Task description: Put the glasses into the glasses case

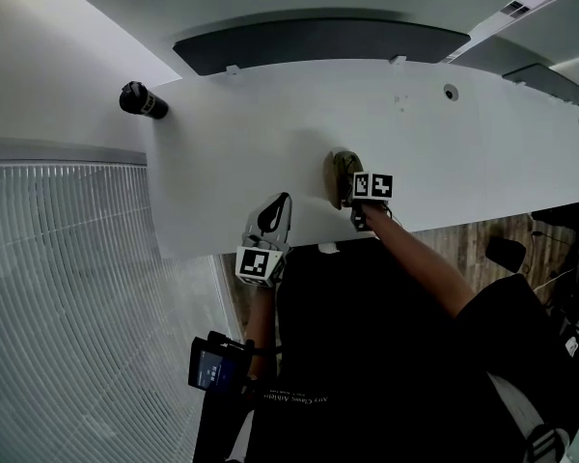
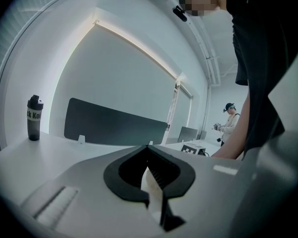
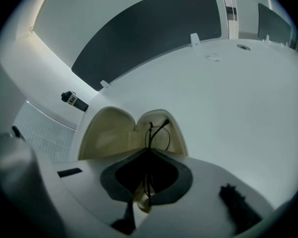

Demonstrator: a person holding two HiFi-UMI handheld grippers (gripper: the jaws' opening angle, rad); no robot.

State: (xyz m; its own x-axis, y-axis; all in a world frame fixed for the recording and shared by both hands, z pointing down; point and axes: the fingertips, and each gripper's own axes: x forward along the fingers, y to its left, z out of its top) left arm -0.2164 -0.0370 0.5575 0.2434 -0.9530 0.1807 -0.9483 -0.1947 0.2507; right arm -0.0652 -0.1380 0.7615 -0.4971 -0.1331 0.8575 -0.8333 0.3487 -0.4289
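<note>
- Right gripper (image 3: 148,151): jaws pinching thin black glasses (image 3: 158,132) over the right half of the open, cream-lined glasses case (image 3: 109,133).
- Left gripper (image 2: 149,148): jaws pressed together, nothing between.
- Head view: case on the white table (image 1: 270,114); glasses too small to tell.
- Left gripper view alone: black bottle (image 2: 34,118) standing upright.

Glasses case (image 1: 342,174) sits at table's (image 1: 434,143) near edge, bottle (image 1: 142,100) far left.
</note>
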